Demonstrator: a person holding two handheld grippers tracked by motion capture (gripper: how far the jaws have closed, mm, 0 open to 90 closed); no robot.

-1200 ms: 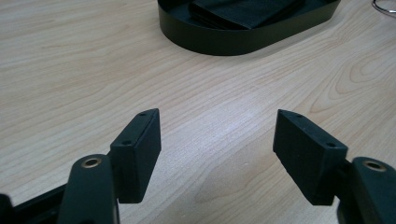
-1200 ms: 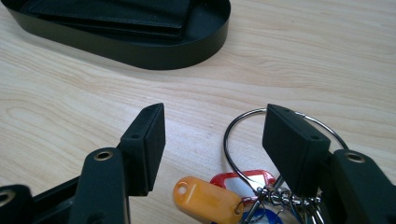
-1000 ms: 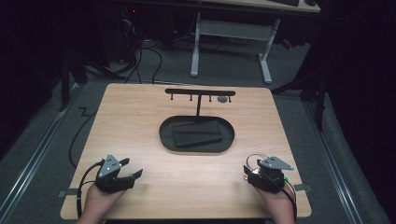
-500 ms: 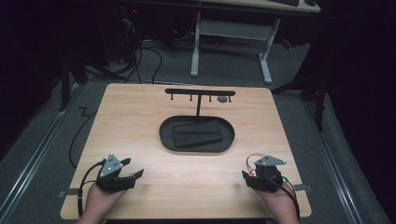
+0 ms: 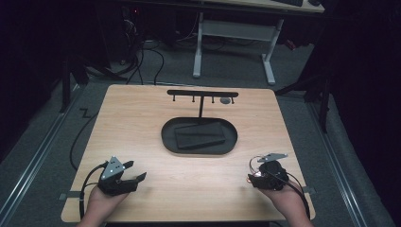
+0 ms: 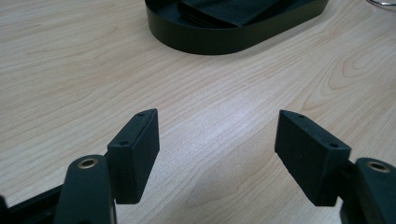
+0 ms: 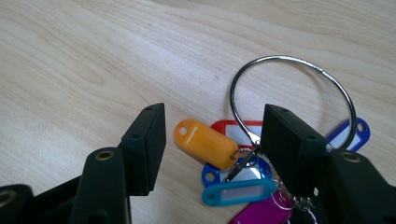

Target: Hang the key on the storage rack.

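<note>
My right gripper [image 7: 212, 140] hangs over the bunch of key tags on its metal ring [image 7: 292, 93], near the table's [image 5: 142, 132] front right corner. Its jaws stand wide and hold nothing; the orange tag [image 7: 205, 142] lies between them, and the ring lies toward the right jaw, partly behind it. So I judge the right hand is the near one. My left gripper [image 6: 217, 149], also wide and empty, is well apart, facing the black oval tray [image 6: 243, 39].
</note>
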